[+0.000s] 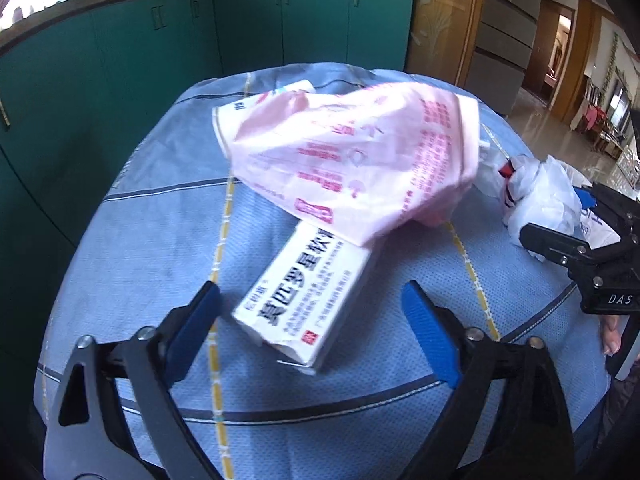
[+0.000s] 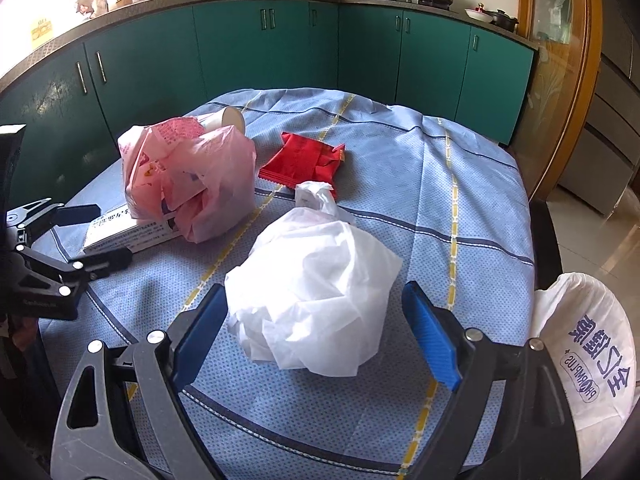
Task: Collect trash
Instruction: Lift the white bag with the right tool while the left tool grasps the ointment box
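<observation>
white cardboard medicine box (image 1: 304,300), black chinese print, between the blue pads of the open left claw (image 1: 310,320), untouched; crinkled pink printed bag (image 1: 352,160) at its 12 o'clock; open right claw (image 2: 312,320) flanks a crumpled white bag (image 2: 316,284); "phoenplus"-like lettering on a sack (image 2: 600,356) at 3 o'clock; blue checked cloth over the counter (image 2: 460,184)

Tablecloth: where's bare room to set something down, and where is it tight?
Free: the tablecloth right of the red wrapper and white crumpled bag, out to the far and right edges. Also a near strip below the white bag. Crowded: left side, where the pink bag lies over the white box, paper cup behind, the open left gripper around the box.
</observation>
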The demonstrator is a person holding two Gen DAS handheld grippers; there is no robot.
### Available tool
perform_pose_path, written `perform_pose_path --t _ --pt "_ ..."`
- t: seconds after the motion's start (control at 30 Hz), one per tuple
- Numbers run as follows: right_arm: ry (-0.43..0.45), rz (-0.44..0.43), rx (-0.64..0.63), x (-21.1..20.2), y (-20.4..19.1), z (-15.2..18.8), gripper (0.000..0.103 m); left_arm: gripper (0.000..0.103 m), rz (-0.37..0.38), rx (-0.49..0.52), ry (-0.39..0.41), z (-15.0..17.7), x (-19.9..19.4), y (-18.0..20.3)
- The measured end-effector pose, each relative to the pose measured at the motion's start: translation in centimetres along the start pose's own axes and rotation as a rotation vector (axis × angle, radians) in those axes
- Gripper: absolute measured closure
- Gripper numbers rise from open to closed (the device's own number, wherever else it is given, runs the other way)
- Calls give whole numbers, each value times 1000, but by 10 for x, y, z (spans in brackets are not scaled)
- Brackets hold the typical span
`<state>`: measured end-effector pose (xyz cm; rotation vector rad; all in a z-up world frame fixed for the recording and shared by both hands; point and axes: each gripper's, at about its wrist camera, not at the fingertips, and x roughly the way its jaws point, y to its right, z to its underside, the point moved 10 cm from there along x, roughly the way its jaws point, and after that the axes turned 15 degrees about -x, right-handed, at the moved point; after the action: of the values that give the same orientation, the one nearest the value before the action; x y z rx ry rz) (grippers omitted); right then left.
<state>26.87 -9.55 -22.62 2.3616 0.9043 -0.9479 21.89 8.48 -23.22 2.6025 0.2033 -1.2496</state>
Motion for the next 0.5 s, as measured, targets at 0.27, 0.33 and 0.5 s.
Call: perform_pose_path --t 0.27,0.33,0.5 --pt "-12 0 -9 6 -4 0 16 59 44 128 -15 21 -10 29" --pt "-10 -2 -8 7 -4 -1 16 60 51 138 -18 25 -13 32" --pt "3 -2 -7 5 -6 -3 16 61 70 163 -22 30 -22 39"
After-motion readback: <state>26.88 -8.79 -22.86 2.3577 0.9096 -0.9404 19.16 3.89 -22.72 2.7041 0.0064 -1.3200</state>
